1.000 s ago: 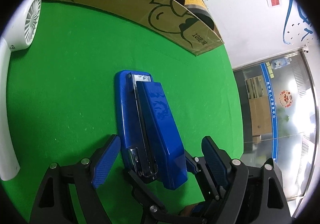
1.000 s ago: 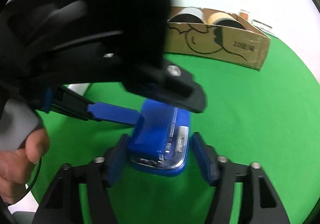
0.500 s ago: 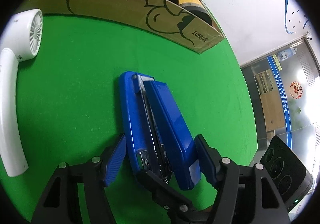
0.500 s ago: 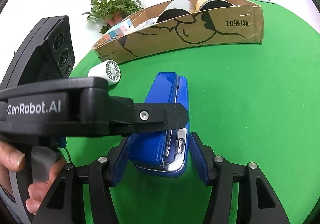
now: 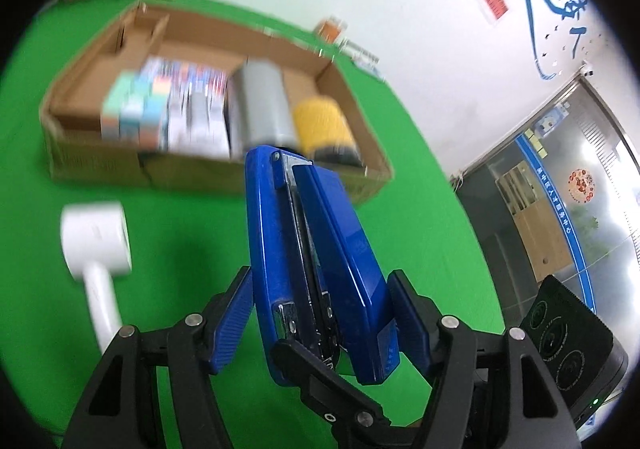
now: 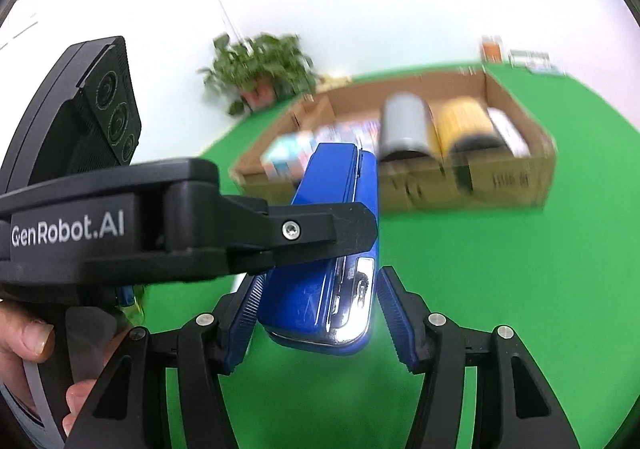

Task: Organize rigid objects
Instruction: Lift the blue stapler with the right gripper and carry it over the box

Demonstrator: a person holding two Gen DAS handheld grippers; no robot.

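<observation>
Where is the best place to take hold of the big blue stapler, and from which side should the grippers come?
Grip the blue stapler across its narrow width, pads on its long flat sides, one gripper at each end. The left gripper closes on one end, the right gripper probably on the other. It is long, so an end-only hold would likely tip.
</observation>
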